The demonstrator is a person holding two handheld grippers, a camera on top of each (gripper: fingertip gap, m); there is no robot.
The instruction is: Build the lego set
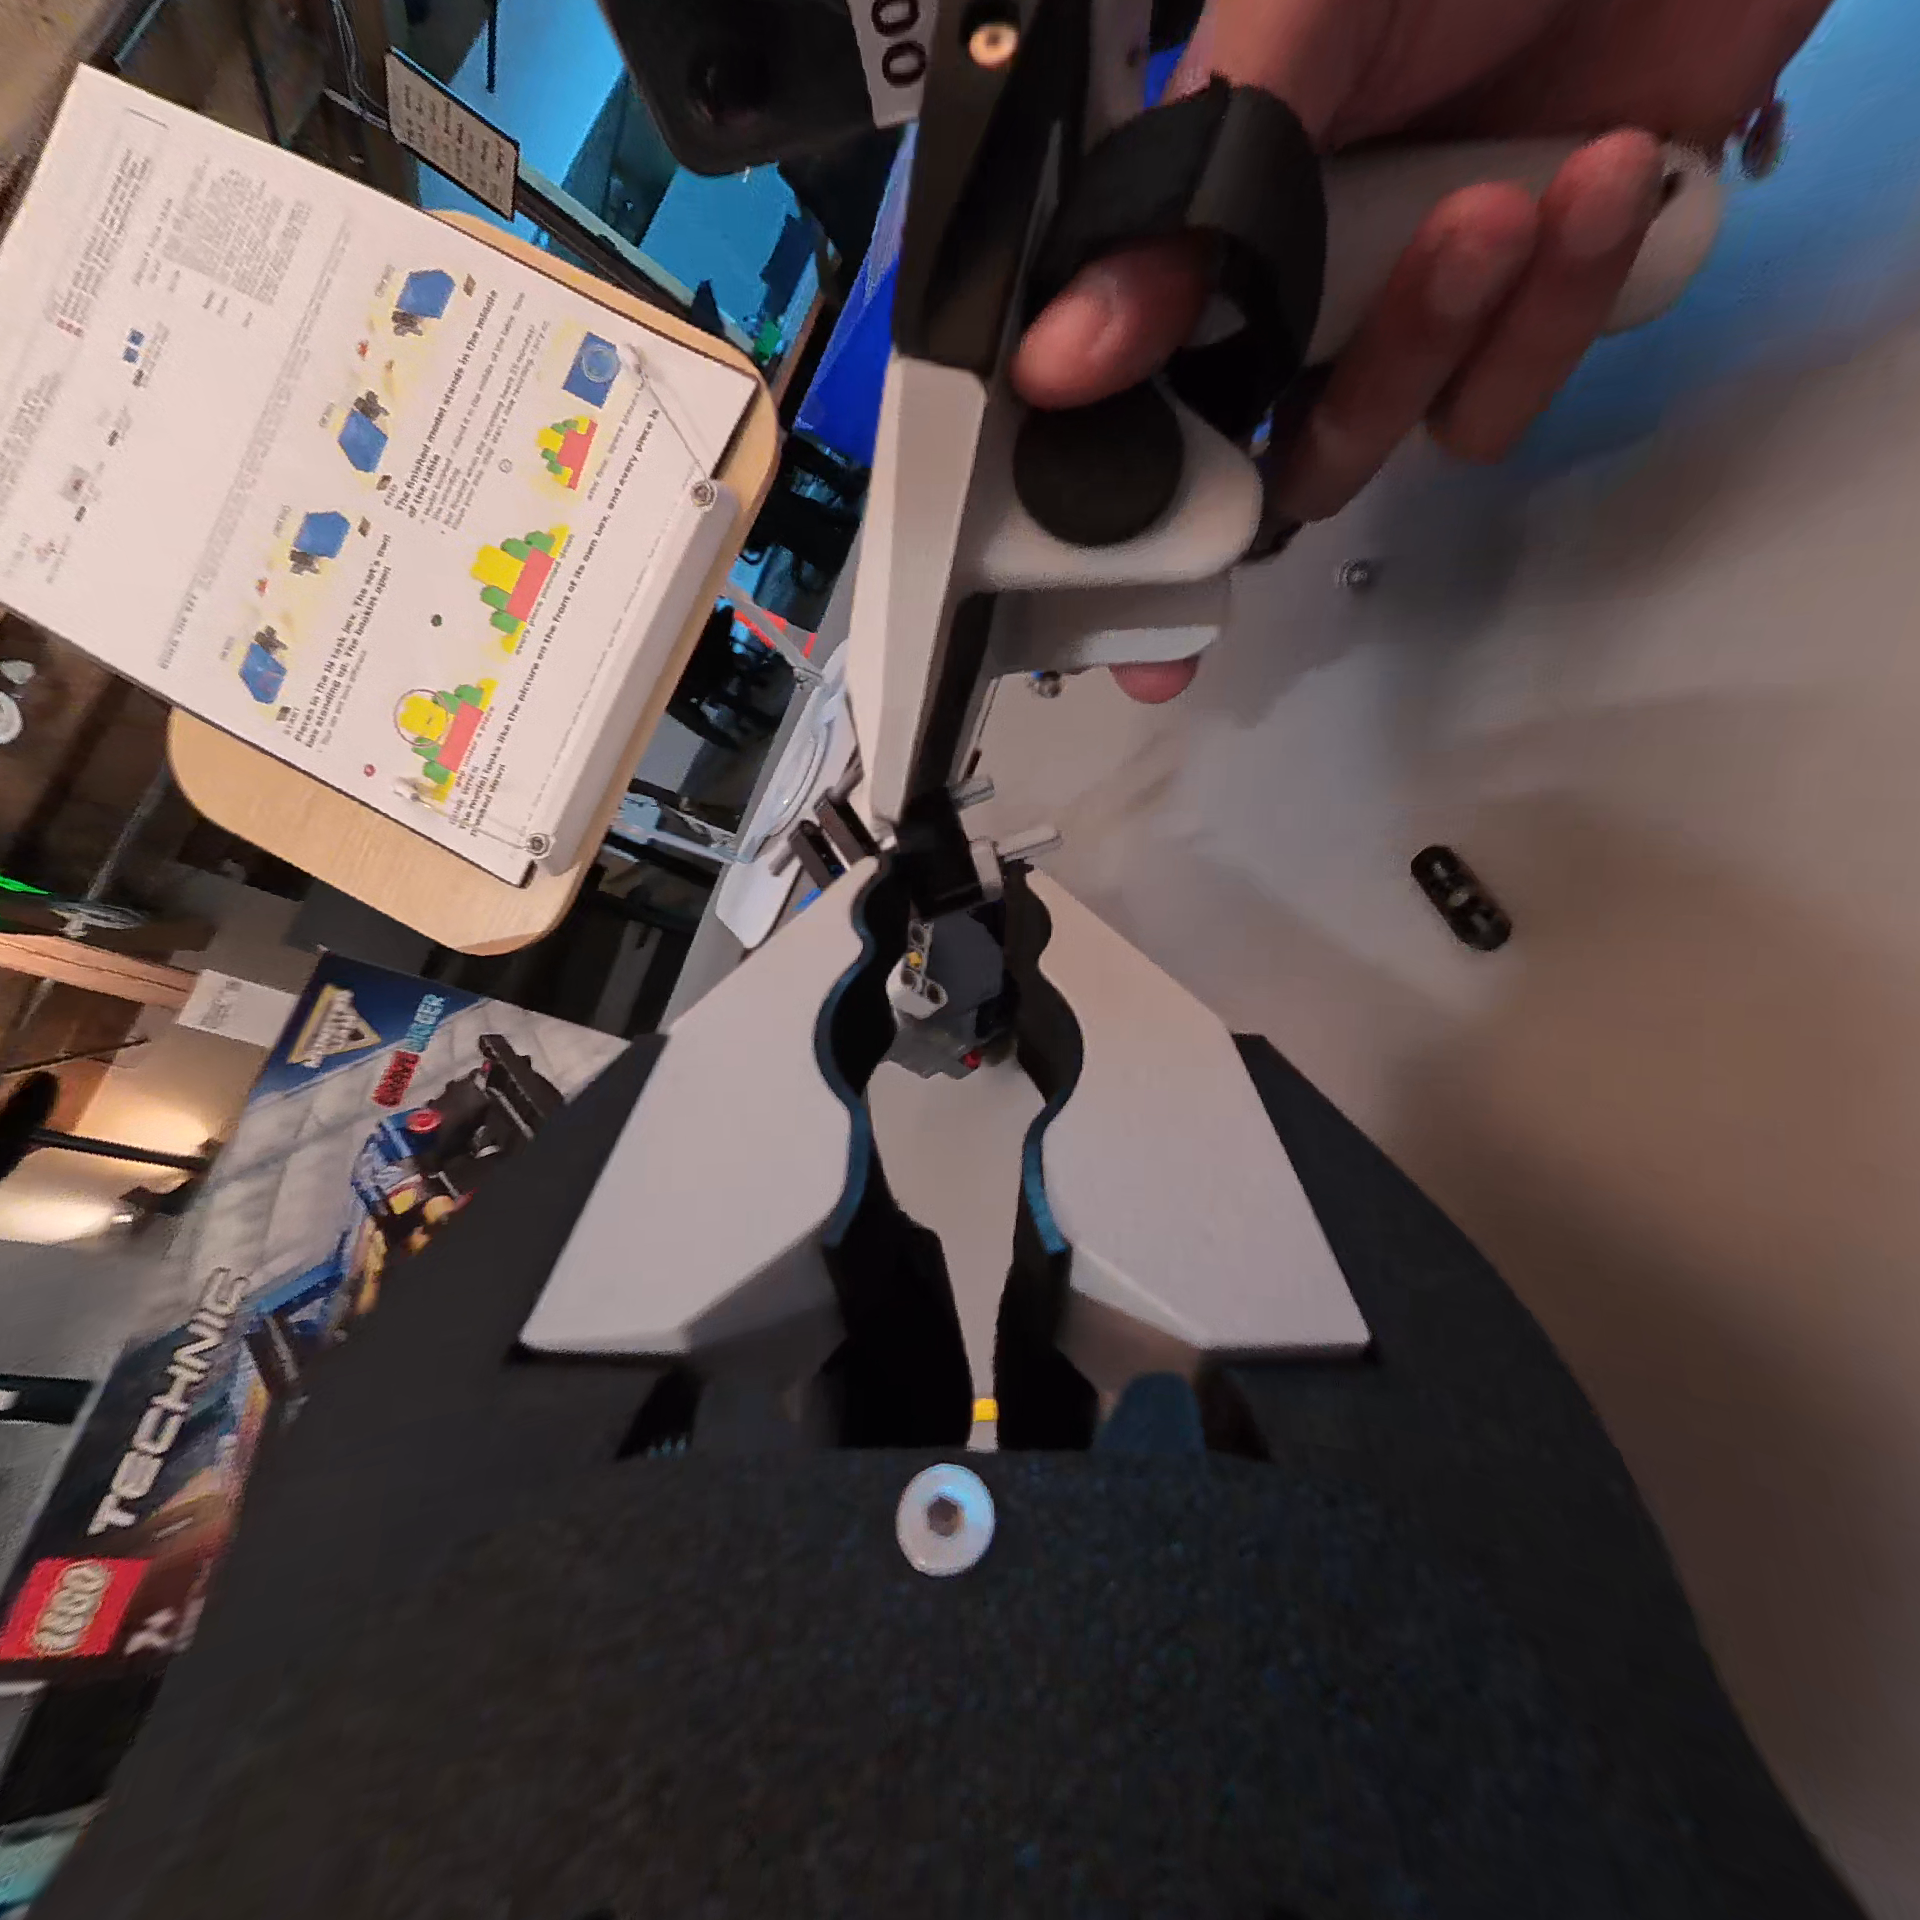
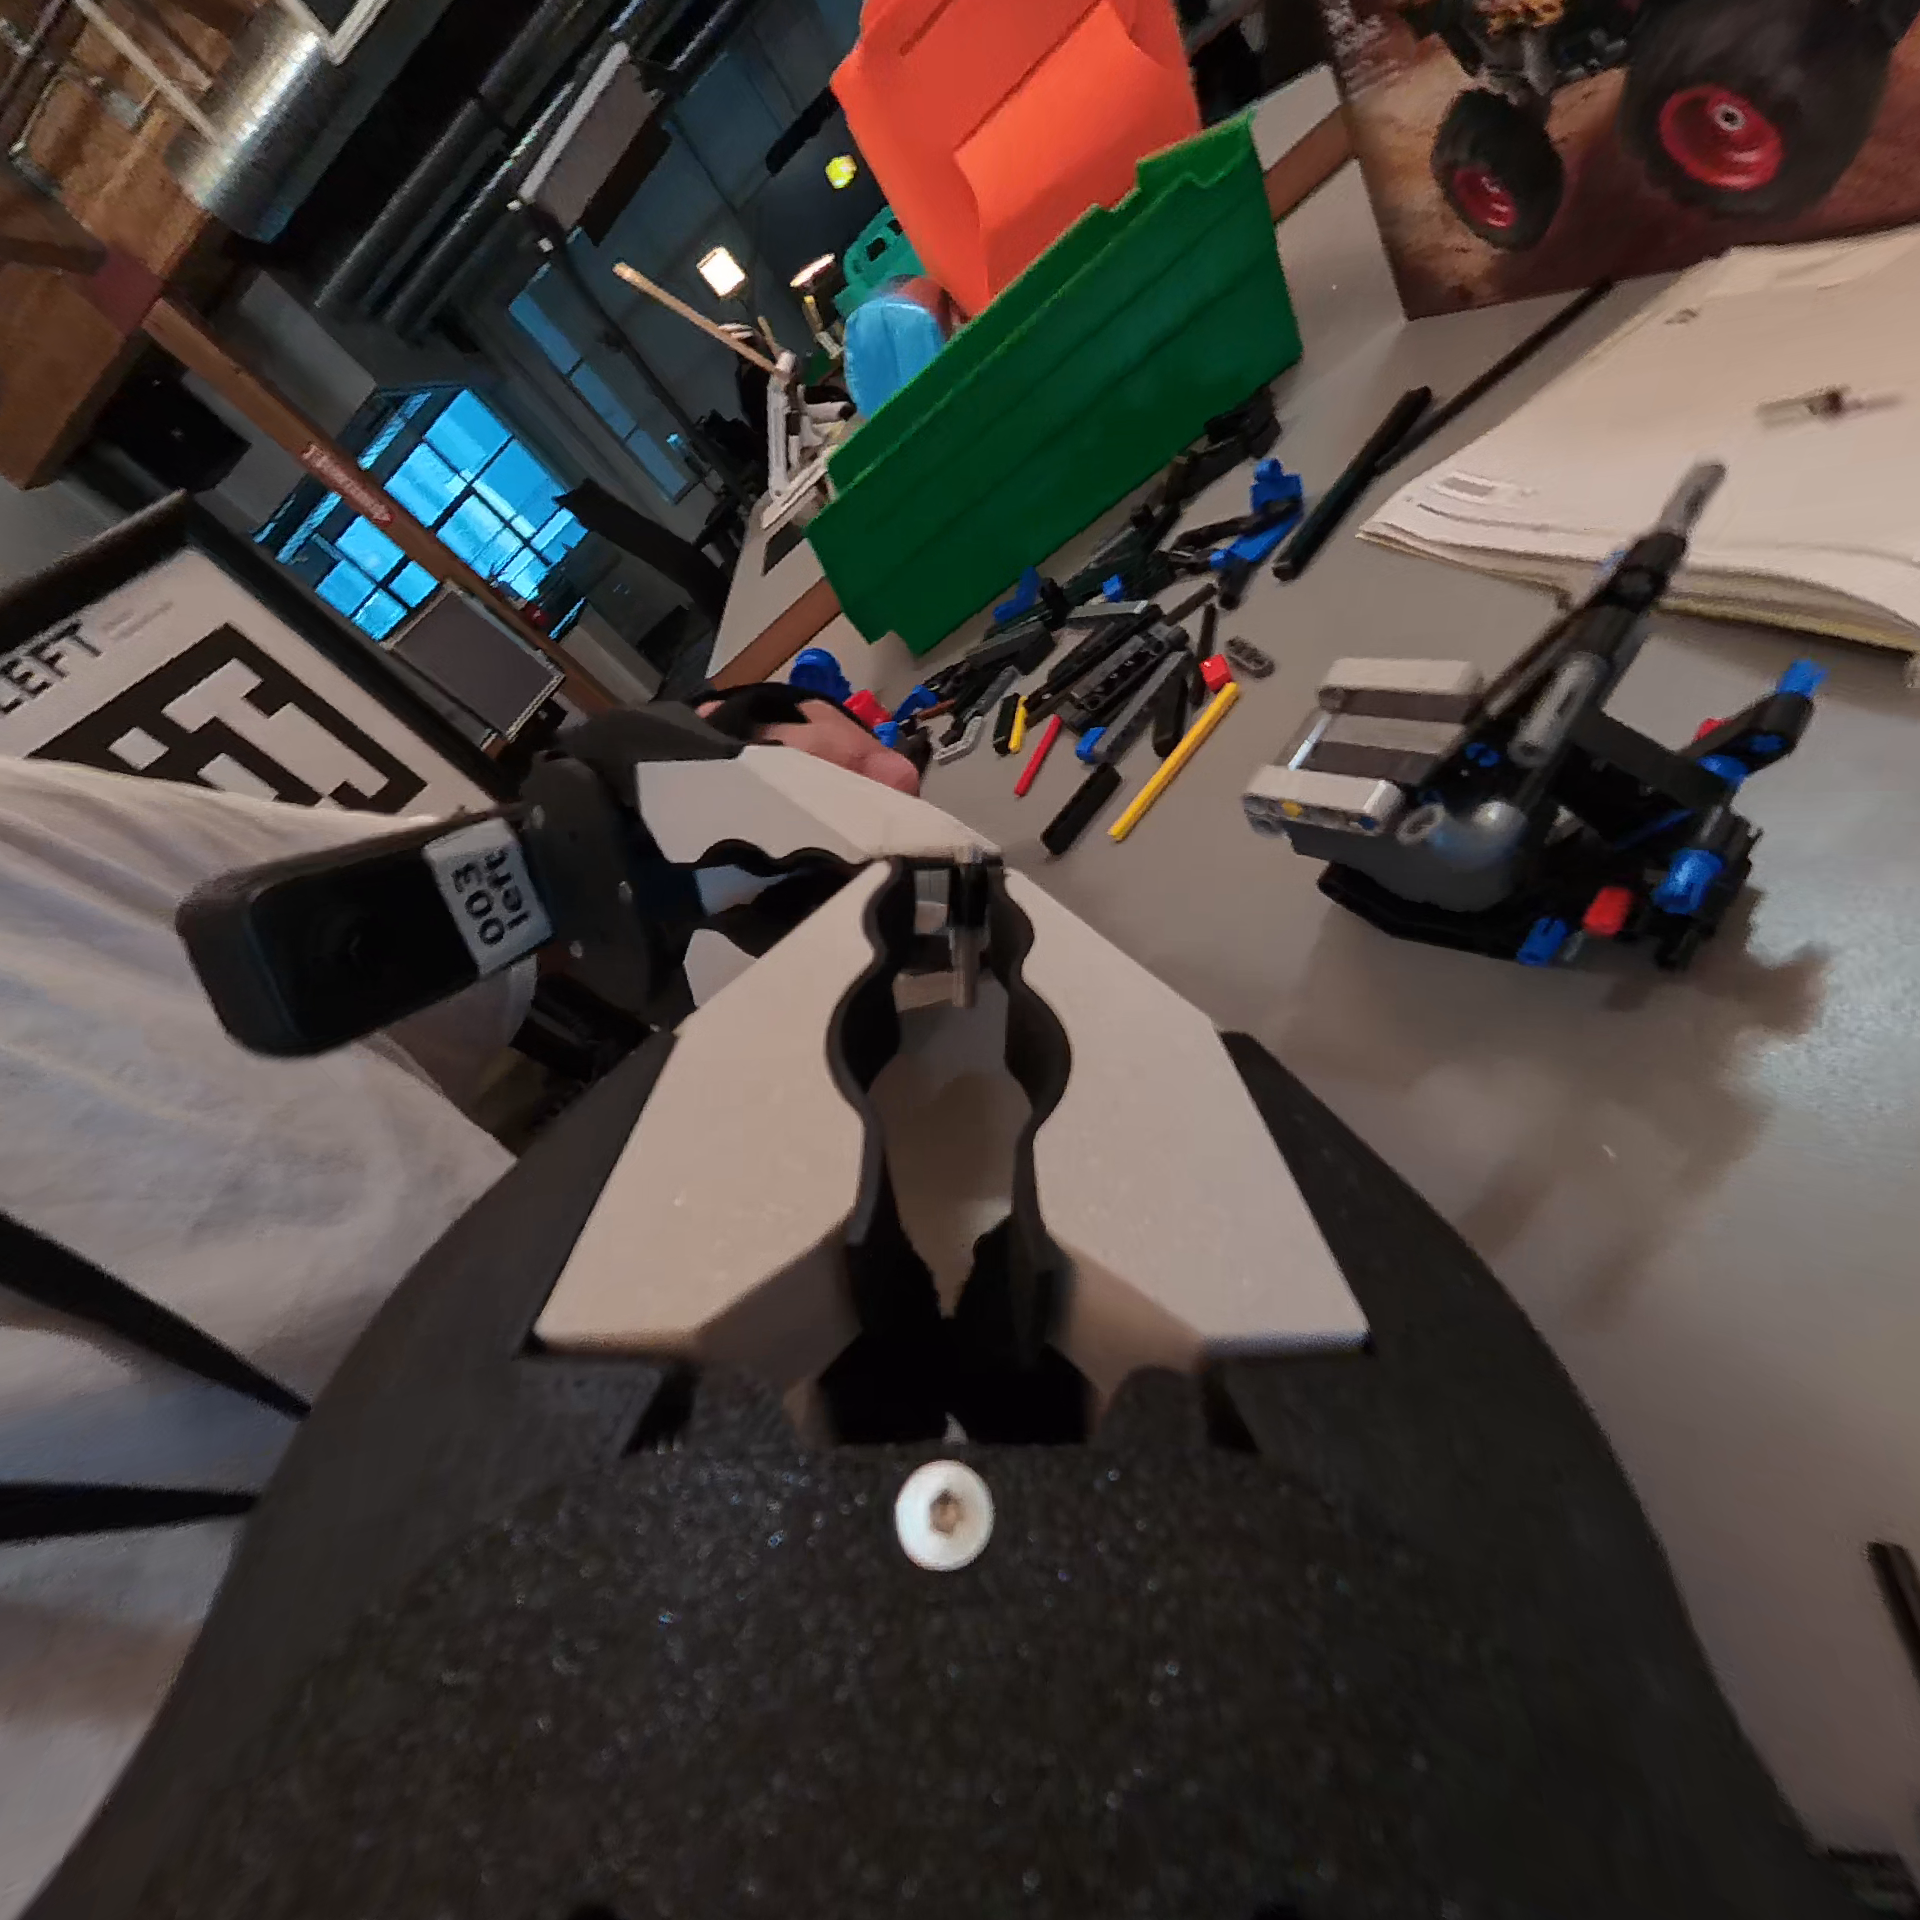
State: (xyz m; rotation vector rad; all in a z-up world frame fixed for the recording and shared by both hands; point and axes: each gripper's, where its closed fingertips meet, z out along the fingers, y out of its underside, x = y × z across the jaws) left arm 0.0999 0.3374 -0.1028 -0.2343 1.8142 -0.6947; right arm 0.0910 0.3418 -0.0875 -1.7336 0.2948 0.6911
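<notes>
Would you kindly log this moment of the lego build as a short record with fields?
left gripper: shut on a small grey lego assembly
right gripper: shut on a small grey and black part, tips meeting the left gripper's
half-built model: standing on the table
loose pieces: scattered beside the green bin
instruction booklet: open, behind the model

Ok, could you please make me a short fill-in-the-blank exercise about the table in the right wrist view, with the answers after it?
1. The bin beside the loose pieces is ____.
2. The box behind that bin is ____.
3. The instruction booklet lies ____ on the table.
4. The long thin axle between the pile and the part-built model is ____.
Answers: green; orange; open; yellow.
</notes>
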